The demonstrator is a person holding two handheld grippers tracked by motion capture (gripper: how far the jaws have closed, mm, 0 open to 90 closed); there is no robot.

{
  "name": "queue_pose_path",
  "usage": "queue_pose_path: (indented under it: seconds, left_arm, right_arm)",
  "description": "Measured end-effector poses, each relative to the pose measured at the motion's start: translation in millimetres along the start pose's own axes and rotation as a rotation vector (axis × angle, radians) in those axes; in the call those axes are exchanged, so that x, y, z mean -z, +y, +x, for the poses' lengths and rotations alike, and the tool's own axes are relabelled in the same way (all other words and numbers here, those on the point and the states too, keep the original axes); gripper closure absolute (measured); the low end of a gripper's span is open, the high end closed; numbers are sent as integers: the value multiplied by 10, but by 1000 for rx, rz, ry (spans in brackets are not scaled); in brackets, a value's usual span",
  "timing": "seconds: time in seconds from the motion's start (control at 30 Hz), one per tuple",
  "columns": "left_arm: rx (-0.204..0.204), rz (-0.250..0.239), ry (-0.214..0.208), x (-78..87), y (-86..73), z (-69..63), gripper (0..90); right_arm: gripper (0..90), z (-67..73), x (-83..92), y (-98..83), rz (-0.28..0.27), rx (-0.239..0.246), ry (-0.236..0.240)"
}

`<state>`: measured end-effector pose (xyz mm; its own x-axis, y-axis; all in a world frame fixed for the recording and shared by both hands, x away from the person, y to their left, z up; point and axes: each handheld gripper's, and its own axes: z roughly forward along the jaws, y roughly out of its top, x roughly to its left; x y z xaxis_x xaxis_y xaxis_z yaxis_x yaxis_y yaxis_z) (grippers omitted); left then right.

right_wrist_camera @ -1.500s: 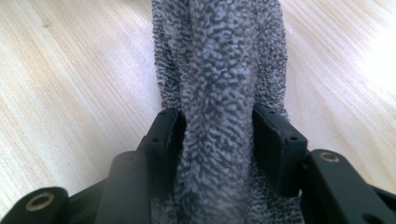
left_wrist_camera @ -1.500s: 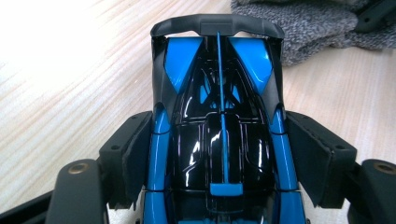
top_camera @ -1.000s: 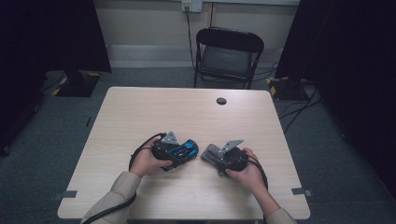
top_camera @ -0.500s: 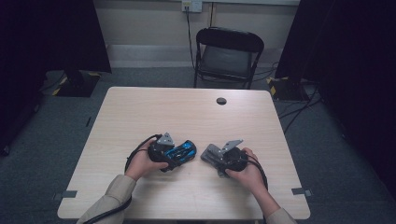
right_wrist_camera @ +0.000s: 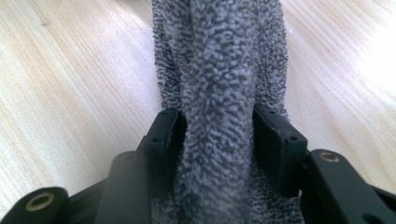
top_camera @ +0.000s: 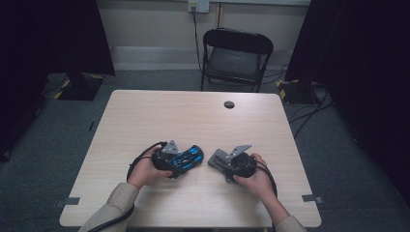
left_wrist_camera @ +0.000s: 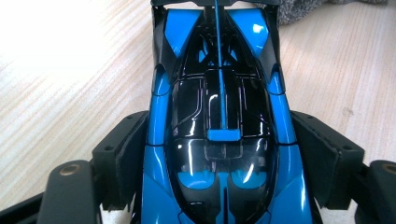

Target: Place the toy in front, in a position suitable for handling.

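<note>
A blue and black toy car [top_camera: 189,156] lies on the table between the jaws of my left gripper [top_camera: 181,162]. In the left gripper view the car [left_wrist_camera: 219,116] runs lengthwise away from the camera, and both pads [left_wrist_camera: 123,158] press on its sides. These jaws have just been closing, with the car between them. My right gripper [top_camera: 223,163] is shut on a folded grey terry cloth [top_camera: 216,159]. In the right gripper view the cloth [right_wrist_camera: 219,70] stands squeezed between the two black pads [right_wrist_camera: 275,140] and hangs onto the wood.
The light wooden table [top_camera: 193,121] has a small black round cap [top_camera: 229,104] near its far edge. A black folding chair [top_camera: 237,53] stands behind the table. Dark curtains and a stand base [top_camera: 80,87] flank it.
The left gripper and the car have edged slightly to the left. The right gripper and the cloth have kept still.
</note>
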<state>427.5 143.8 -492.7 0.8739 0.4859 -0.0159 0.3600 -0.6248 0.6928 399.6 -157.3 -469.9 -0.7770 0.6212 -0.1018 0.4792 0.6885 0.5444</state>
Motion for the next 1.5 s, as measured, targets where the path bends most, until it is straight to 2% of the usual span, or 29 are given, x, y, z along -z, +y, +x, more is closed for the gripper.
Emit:
queue_pose_path:
  seconds: [0.13, 0.27, 0.33, 0.53, 0.7, 0.87, 0.97, 1.1, 1.27, 1.37, 1.47, 1.5]
  left_arm:
    - [12, 23, 10, 0, 30, -29, 242]
    - [43, -25, -3, -1, 7, -15, 243]
    - [37, -51, 1, 12, 17, -17, 243]
    - [51, -80, -1, 83, 90, -19, 243]
    - [26, -35, -7, 46, 49, -35, 243]
    - [21, -49, -13, -7, -38, -32, 243]
    - [11, -46, -16, -12, -31, -28, 242]
    - [-5, -20, -13, -37, 24, -22, 236]
    - [27, -59, -1, -97, 122, -7, 166]
    - [-5, -23, 11, -137, 176, -6, 163]
    - [3, 4, 6, -195, 182, -16, 165]
    - [1, -10, 2, -213, 176, -19, 149]
  right_arm:
    - [517, -5, -2, -8, -6, -5, 5]
    - [517, -5, -1, -6, -5, -3, 6]
    - [517, -7, 0, -10, -8, -4, 5]
    - [516, -6, 0, -3, -3, -5, 4]
    - [516, -4, -1, -6, -6, -6, 4]
    - [516, -7, 0, -7, -6, -5, 4]
    - [516, -7, 0, -3, -2, -3, 5]
    - [516, -6, -1, -7, -7, -4, 5]
    - [516, -8, -1, -7, -7, -4, 6]
    - [516, -10, -1, -7, -6, -4, 7]
    - [516, -10, 0, -8, -7, -4, 6]
    - [516, -9, 0, -9, -7, -3, 6]
